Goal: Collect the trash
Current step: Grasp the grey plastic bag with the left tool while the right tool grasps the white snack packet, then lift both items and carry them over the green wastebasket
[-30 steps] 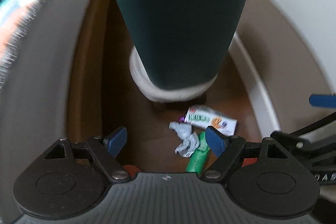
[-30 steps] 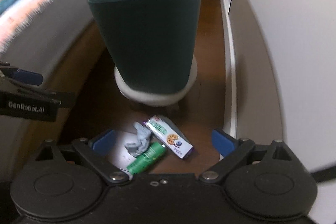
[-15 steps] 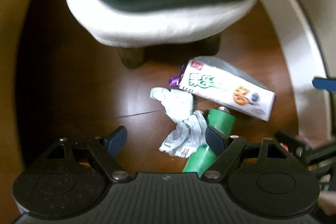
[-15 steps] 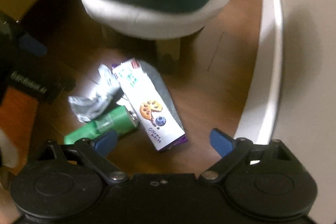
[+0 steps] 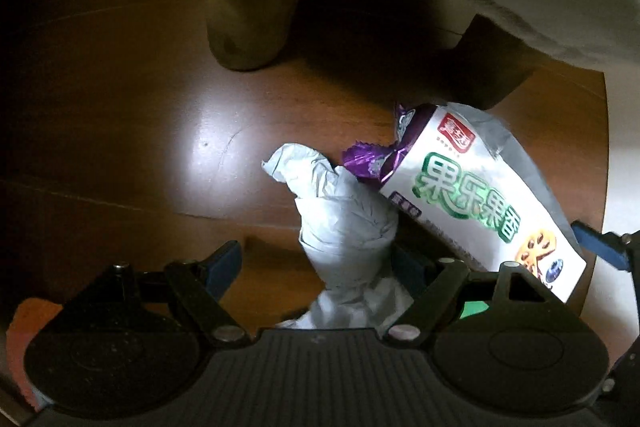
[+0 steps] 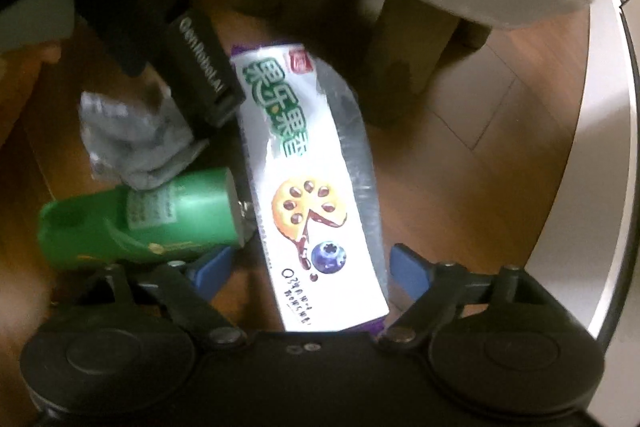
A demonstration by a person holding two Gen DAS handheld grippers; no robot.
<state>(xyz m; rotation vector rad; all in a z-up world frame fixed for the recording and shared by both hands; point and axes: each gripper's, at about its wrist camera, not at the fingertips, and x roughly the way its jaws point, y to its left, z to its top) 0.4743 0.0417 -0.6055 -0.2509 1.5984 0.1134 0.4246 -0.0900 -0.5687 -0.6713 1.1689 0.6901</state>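
Three pieces of trash lie together on a brown wooden floor. A long white biscuit wrapper (image 6: 316, 183) with green lettering, a biscuit picture and purple crimped ends lies flat. Beside it lie a crumpled grey-white wad of paper (image 5: 344, 227) and a green plastic bottle (image 6: 140, 219) on its side, touching it.

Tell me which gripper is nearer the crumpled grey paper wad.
Left. The left gripper straddles the crumpled grey paper wad; the right gripper, jaws closing, straddles the white biscuit wrapper beside it.
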